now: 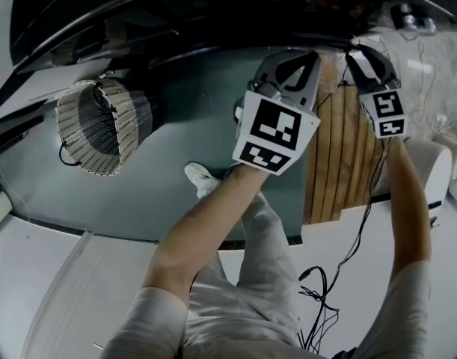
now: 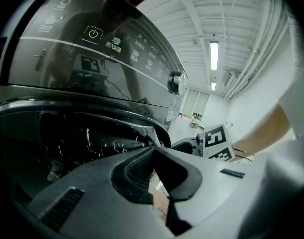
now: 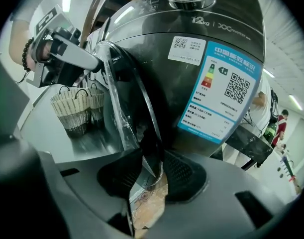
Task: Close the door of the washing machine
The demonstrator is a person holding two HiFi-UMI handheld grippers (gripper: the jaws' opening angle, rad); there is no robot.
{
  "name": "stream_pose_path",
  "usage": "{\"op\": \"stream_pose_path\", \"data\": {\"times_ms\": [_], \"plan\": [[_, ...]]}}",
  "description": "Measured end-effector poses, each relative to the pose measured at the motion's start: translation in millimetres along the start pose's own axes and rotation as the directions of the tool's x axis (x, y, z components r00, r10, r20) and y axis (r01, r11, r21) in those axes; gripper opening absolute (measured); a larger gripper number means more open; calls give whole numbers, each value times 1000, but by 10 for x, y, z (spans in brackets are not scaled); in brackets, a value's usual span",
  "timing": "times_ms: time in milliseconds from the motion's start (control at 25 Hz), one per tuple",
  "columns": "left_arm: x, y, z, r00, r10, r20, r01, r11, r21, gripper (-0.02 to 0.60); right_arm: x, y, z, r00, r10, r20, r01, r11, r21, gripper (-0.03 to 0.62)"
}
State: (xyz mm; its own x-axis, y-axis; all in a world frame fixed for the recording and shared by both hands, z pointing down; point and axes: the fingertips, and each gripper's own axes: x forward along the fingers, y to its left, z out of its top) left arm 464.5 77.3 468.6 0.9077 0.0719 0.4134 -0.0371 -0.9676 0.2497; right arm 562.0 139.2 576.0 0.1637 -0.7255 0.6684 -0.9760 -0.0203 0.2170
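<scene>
My left tongs [image 2: 153, 148] are closed and empty, lower centre of the frame. My right tongs [image 3: 152, 169] stand wide astride the edge of the washing machine [image 3: 206, 59] door [image 3: 126, 103], lower centre, hiding its lower rim.

The washing machine [image 3: 201, 59] stands right of the wicker basket [image 3: 72, 111], its door [image 3: 137, 98] jutting out with its edge between the jaws of the right gripper [image 3: 152, 171], the left gripper [image 3: 67, 54] up at the door's top edge, and an energy label [image 3: 224, 91] on the machine's body right of the door.
</scene>
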Motion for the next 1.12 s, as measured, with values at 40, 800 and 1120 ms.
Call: {"op": "stream_pose_path", "data": {"times_ms": [40, 800, 1120], "plan": [[-5, 5, -2, 1000, 1, 5, -1, 1000, 9, 0, 0, 3, 0, 1000, -5, 3, 5, 1000, 1, 135], [-1809, -347, 293, 993, -103, 52, 89, 969, 233, 2, -1862, 918, 564, 972, -152, 180, 76, 925, 373, 11], [-3228, -468, 1625, 979, 4, 206, -34, 989, 143, 2, -3111, 1230, 2298, 918, -104, 384, -49, 929, 367, 11]]}}
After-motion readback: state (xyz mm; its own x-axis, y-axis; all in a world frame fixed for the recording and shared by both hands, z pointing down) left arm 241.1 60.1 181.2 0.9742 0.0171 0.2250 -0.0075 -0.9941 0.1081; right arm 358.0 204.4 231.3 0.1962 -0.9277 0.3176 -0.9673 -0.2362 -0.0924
